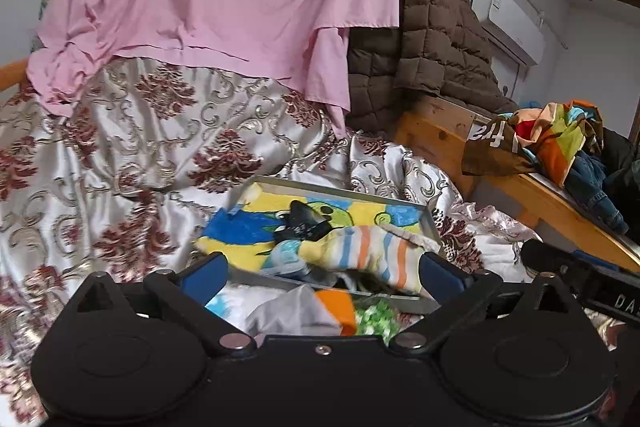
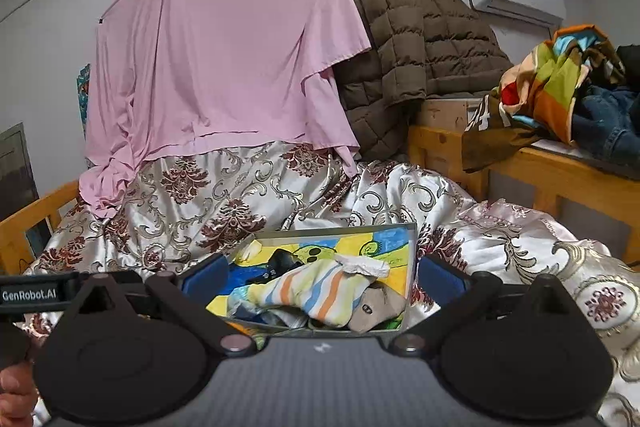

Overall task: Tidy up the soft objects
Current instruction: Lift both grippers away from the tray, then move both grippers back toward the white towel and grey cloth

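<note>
Bedroom, with a bed under a shiny flowered bedspread point(image 2: 200, 195); behind it a hanging pink sheet point(image 2: 240, 47) and a brown quilted jacket point(image 2: 420, 47).

On the bedspread, a shallow tray point(image 1: 340, 193) lined with a colourful towel point(image 1: 236, 231). Across the towel, a striped sock point(image 1: 372, 251), touching a small black thing point(image 1: 304, 223). At the near right corner of the tray, a beige sock point(image 2: 378, 309), partly under the striped one. Just in front of the tray, outside it, a grey and orange cloth point(image 1: 296, 311) and beside it a green piece point(image 1: 376, 315).

Left tongs point(image 1: 324, 271) spread wide, gripping nothing, hovering at the near edge of the tray. Right tongs point(image 2: 322, 275) also spread wide and empty, near the same edge.

Probably a moment between two picks, with some loose pieces not yet in the tray. For a good next pick:

- Choose one piece only, for example the grey and orange cloth.
- Come down over a thick fold, not over a flat single layer.
- Close fully before lifting, because soft cloth slips easily.
- Keep clear of the tray rim, so as not to tip it on the soft bed.
- Lay the piece flat beside the socks, not hanging over the edge.
</note>
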